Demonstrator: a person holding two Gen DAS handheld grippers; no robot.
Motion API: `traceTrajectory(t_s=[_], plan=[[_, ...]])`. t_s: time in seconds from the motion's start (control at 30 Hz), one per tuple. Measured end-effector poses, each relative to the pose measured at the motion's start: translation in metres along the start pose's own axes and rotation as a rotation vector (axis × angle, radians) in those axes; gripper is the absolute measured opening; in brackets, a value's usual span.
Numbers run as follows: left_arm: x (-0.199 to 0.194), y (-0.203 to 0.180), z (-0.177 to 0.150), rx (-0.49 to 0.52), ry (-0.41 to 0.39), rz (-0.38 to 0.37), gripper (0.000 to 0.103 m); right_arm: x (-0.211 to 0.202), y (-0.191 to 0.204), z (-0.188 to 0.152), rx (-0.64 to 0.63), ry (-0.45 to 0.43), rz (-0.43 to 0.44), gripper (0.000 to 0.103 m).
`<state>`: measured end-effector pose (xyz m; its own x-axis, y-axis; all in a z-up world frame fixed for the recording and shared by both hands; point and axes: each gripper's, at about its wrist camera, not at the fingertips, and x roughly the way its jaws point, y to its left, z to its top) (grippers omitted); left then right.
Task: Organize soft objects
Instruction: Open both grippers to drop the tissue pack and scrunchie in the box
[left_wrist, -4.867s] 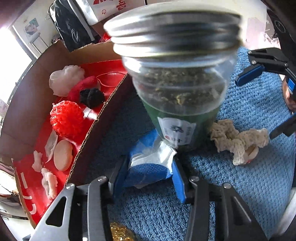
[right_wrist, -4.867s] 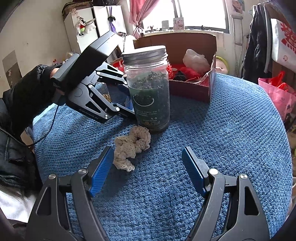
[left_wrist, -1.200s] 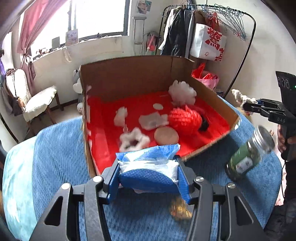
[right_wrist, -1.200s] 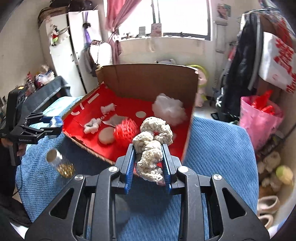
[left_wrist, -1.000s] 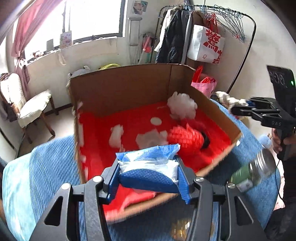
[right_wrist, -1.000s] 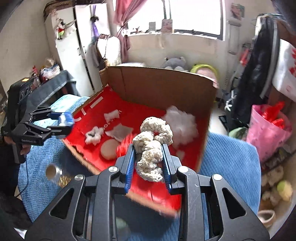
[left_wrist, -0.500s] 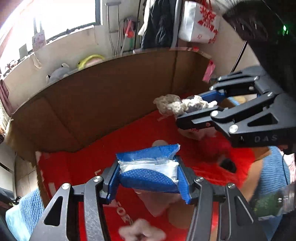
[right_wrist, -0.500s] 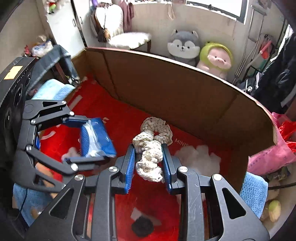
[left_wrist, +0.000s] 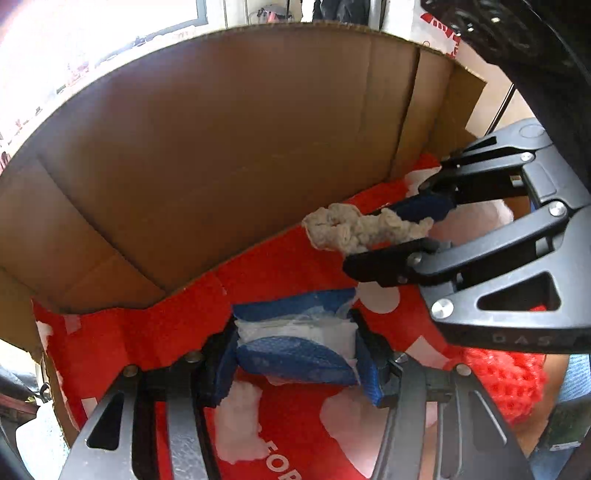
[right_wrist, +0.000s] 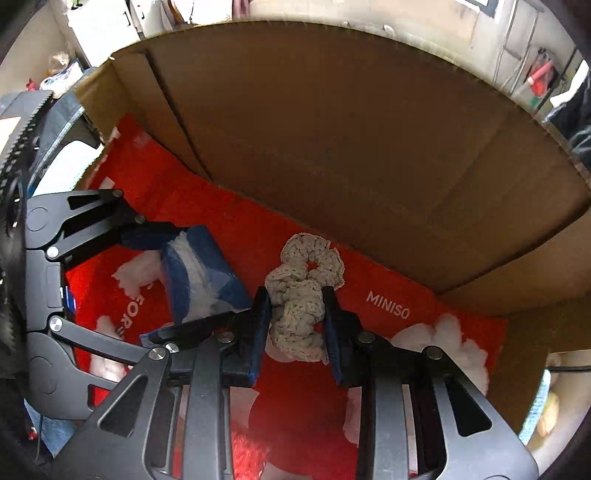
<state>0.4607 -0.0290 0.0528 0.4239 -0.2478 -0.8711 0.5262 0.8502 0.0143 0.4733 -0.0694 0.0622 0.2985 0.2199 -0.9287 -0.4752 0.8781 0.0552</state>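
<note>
My left gripper (left_wrist: 295, 354) is shut on a blue tissue pack (left_wrist: 291, 354) and holds it inside the cardboard box (left_wrist: 221, 147), above its red floor. My right gripper (right_wrist: 295, 325) is shut on a beige crocheted scrunchie (right_wrist: 301, 295), also inside the box (right_wrist: 369, 129). In the left wrist view the right gripper (left_wrist: 391, 236) comes in from the right with the scrunchie (left_wrist: 354, 229). In the right wrist view the left gripper (right_wrist: 173, 280) comes in from the left with the tissue pack (right_wrist: 199, 277). The two grippers are close together.
Several soft things lie on the red floor: white cotton tufts (left_wrist: 240, 424) (right_wrist: 454, 339), a red knitted ball (left_wrist: 509, 384) and a white round pad (left_wrist: 380, 299). A green jar (left_wrist: 565, 428) stands outside at the right. High brown box walls rise behind both grippers.
Both grippers have moved forward and down into the box with their loads. They are now closer to the red floor and the back wall.
</note>
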Motion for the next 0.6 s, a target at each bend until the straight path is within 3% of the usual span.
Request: traceTrajectory(t_s=[0.6], plan=[[0.009, -0.010, 0.010, 0.012, 0.010, 0.018, 0.067, 0.020, 0.014, 0.013, -0.021, 0.048, -0.031, 0.028]])
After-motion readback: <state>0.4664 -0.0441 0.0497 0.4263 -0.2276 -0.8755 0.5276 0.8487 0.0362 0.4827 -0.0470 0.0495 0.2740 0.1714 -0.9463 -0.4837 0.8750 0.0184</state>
